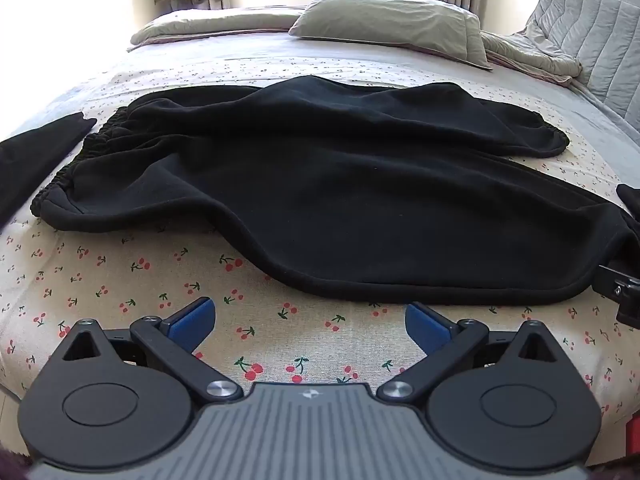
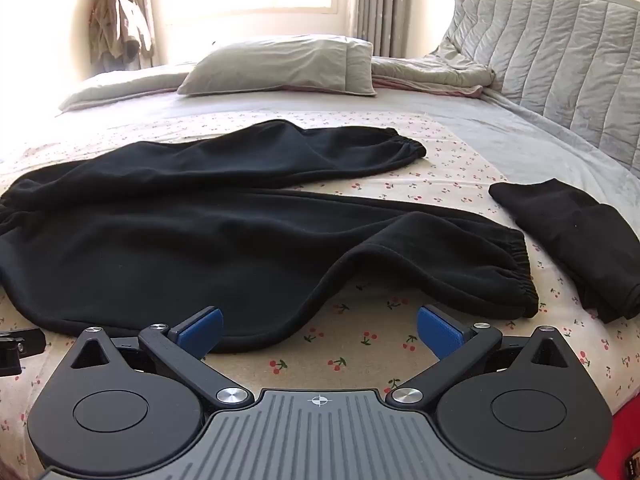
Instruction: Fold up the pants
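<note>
Black sweatpants (image 1: pixel 320 184) lie spread flat on the cherry-print sheet (image 1: pixel 120 280). Their elastic waistband (image 1: pixel 72 160) is at the left, and the two legs run to the right. In the right wrist view the pants (image 2: pixel 180 240) end in two elastic cuffs, one far (image 2: pixel 404 146) and one near (image 2: pixel 520 276). My left gripper (image 1: pixel 310 322) is open just short of the pants' near edge, with nothing between its blue pads. My right gripper (image 2: pixel 320 332) is open too, and its left pad (image 2: pixel 202 330) is at the near leg's edge.
A folded black garment (image 2: pixel 572 240) lies right of the cuffs. Another black cloth (image 1: pixel 36 160) lies left of the waistband. A grey pillow (image 1: pixel 392 24), a rumpled blanket (image 2: pixel 432 72) and a quilted headboard (image 2: pixel 560 60) are at the far side. Clothes hang in the corner (image 2: pixel 116 24).
</note>
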The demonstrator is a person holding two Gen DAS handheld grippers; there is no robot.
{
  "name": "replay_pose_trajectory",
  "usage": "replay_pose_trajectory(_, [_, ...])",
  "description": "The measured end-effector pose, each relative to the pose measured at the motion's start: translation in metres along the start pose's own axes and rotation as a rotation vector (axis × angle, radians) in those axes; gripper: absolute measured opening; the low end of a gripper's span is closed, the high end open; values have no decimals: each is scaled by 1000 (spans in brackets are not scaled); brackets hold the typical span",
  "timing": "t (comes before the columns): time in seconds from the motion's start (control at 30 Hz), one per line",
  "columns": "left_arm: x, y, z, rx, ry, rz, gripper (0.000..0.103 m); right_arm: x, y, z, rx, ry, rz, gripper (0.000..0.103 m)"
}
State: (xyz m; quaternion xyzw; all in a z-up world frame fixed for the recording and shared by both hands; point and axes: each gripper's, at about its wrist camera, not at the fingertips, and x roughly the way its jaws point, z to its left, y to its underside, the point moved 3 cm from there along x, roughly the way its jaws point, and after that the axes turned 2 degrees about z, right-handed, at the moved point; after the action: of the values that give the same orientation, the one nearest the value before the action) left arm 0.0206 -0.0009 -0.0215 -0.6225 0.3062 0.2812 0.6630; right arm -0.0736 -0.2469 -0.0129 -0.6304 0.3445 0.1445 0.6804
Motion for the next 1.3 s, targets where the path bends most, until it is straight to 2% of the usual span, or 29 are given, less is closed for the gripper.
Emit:
replay_pose_trajectory(0.47, [-1,1,2,-30,15,-2,103,2,2,7,-18,-26,16,103])
replay_pose_trajectory(1.3, [-1,2,-4,-1,30,-1,103,5,0,5,-1,-45,32,103])
